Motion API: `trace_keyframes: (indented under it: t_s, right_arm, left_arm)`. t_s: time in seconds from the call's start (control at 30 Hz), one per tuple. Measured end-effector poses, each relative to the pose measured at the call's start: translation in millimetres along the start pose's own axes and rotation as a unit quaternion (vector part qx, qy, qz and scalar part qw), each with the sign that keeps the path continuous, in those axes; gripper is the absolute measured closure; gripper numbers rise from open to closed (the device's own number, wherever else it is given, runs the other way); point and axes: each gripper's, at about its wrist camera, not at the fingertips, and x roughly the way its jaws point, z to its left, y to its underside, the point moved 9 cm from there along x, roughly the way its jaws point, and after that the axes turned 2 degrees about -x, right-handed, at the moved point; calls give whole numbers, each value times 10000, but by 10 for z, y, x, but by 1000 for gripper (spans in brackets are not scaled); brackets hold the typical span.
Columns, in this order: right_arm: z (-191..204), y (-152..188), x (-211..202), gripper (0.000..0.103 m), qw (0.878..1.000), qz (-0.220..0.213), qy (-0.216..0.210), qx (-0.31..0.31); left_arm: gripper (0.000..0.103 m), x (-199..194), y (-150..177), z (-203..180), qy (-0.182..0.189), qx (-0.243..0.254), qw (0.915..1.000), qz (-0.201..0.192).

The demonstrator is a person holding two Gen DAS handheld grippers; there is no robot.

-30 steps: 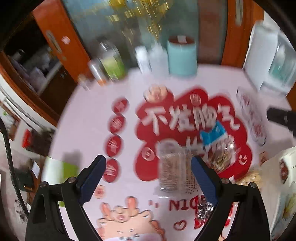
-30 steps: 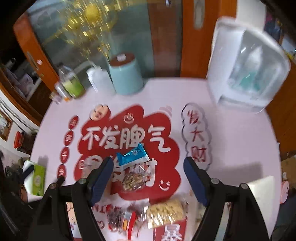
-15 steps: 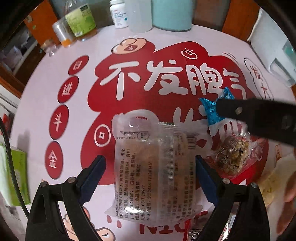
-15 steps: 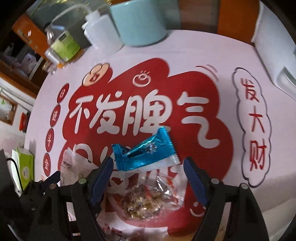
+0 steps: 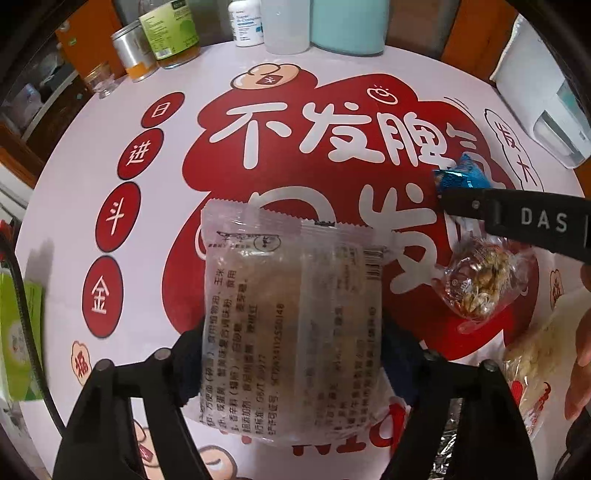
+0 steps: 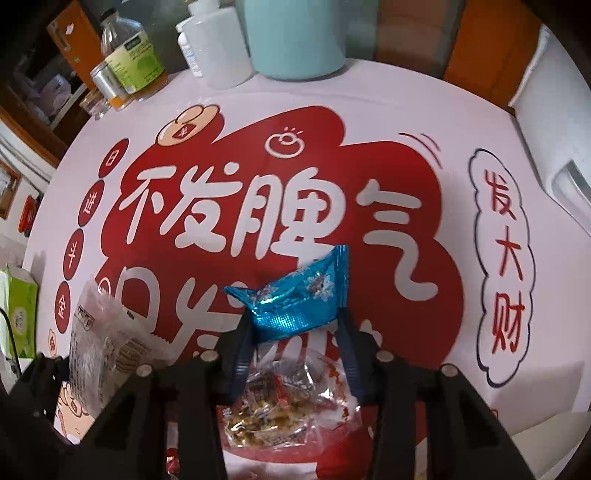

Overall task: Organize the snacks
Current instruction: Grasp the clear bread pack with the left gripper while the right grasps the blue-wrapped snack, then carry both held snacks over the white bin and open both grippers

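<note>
My left gripper point(image 5: 291, 354) is shut on a clear snack packet with a brown cake point(image 5: 291, 317), its sides pinched between the blue pads. That packet also shows at the left of the right wrist view point(image 6: 107, 332). My right gripper point(image 6: 295, 332) is shut on a blue foil snack point(image 6: 299, 302); the foil snack shows in the left wrist view point(image 5: 461, 177) with a right gripper finger point(image 5: 517, 218) across it. A clear bag of nuts point(image 6: 291, 406) lies under the right gripper, also seen in the left wrist view point(image 5: 476, 284).
The table has a white cloth with a red printed design point(image 5: 332, 122). Bottles and jars point(image 5: 166, 33), a teal canister point(image 6: 295, 37) and a white appliance point(image 6: 554, 122) stand along the far edge. A green tissue pack point(image 5: 18, 332) lies left. A yellowish snack bag point(image 5: 532, 354) lies right.
Both grippers dropped close to the table and closed: the left on the clear cake packet, the right on the blue foil snack.
</note>
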Motion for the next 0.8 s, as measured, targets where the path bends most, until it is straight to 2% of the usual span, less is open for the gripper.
trace_keyframes:
  t_s: [0.03, 0.07, 0.1, 0.23, 0.33, 0.57, 0.7, 0.8]
  right_arm:
    - [-28, 16, -39, 62, 10000, -34, -13, 61]
    - [-46, 39, -111, 62, 9998, -108, -64, 149]
    - [-61, 58, -174, 62, 9996, -176, -112, 200]
    - [-83, 219, -640, 62, 9971, -565, -392, 319]
    - [-51, 400, -1071, 62, 9945, -878, -512, 234]
    - [60, 978, -2250, 62, 9825, -1727, -685, -90]
    - [62, 1399, -2823, 62, 9740, -2146, -668, -281]
    - [-19, 1755, -3191, 62, 9676, -2418, -655, -328]
  left_arm:
    - [30, -7, 13, 4, -10, -43, 10000, 3]
    - [38, -47, 32, 11, -7, -108, 9999, 8]
    - [39, -98, 46, 16, 6, -154, 9999, -9]
    - [40, -326, 126, 78, -111, -233, 9997, -23]
    - [40, -630, 195, 85, -119, -163, 9996, -221]
    - [40, -1715, 420, -93, 39, 306, 9951, -942]
    - [40, -2474, 681, -428, 295, 770, 9861, -1442]
    - [39, -2890, 848, -720, 576, 1074, 9782, -1681]
